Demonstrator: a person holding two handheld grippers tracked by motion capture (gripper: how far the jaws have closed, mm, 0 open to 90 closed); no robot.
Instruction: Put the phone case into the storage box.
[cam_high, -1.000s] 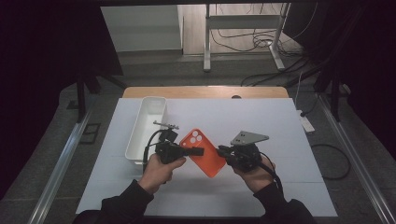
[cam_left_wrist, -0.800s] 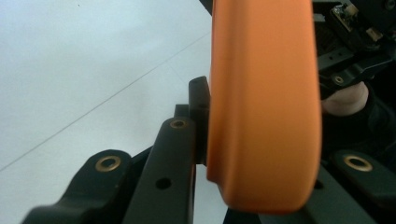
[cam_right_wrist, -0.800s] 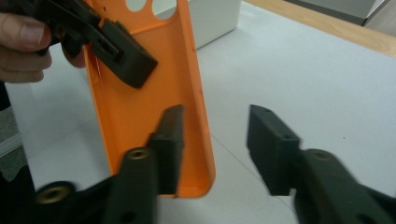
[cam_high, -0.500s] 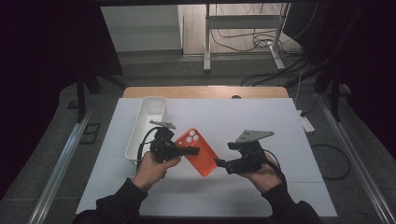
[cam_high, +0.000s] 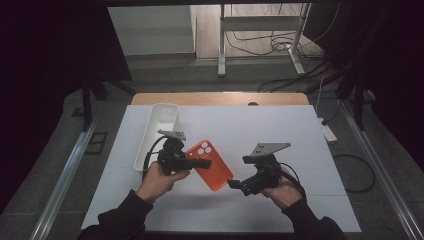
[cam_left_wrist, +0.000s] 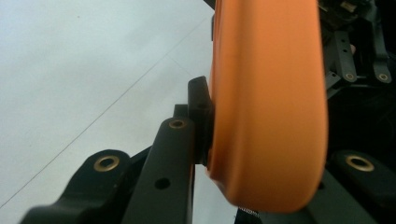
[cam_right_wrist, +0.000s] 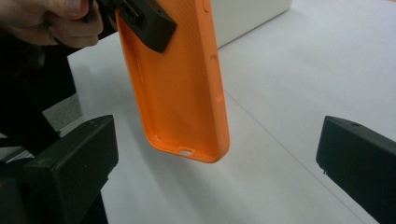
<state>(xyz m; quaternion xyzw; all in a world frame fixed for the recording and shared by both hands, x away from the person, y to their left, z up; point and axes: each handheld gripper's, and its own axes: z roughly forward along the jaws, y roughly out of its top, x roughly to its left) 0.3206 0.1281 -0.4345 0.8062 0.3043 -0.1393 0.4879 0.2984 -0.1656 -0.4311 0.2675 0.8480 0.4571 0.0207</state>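
left gripper (cam_high: 200, 163) jaws clamped on orange phone case (cam_high: 210, 165); right gripper (cam_high: 235, 184) jaws just opened wide, clear of case

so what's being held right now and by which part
The left hand-held gripper is shut on the orange phone case near its camera end. The right hand-held gripper has just been opening; its jaws stand wide, off the case's bottom end.

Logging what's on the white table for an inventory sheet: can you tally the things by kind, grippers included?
Phone case, orange: 1
Tray, white: 1
Grippers, black: 2, the left gripper shut on the phone case, the right gripper open
Total: 4
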